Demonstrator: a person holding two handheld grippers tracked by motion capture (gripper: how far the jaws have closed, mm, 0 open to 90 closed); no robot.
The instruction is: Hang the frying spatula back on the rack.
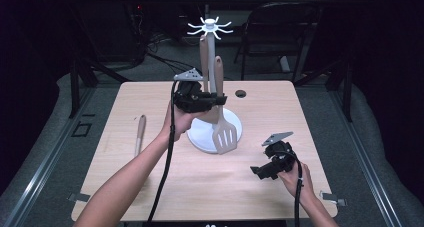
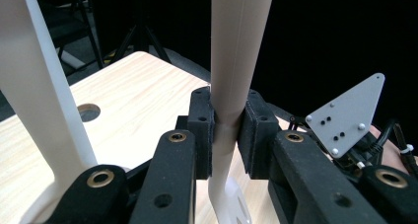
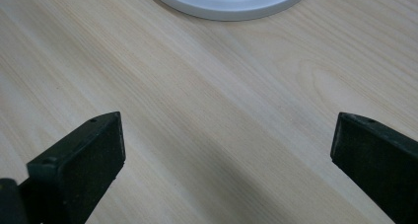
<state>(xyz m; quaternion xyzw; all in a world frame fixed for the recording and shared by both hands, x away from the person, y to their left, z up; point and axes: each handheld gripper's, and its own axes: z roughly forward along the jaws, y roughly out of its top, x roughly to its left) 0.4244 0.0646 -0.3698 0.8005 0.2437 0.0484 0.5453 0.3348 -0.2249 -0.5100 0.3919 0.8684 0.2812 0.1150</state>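
L gripper (image 1: 220, 101) raised, clamps slotted turner (image 1: 223, 132) handle – R gripper (image 1: 256, 171) low, jaws wide.

Bright lit table, dark surroundings, soft focus

Camera layout: one overhead, two claw-mounted.
I read the high view looking forward and down over the counter (image 1: 150, 187); both claw views sit close, sharing the white stand base (image 3: 231, 2).
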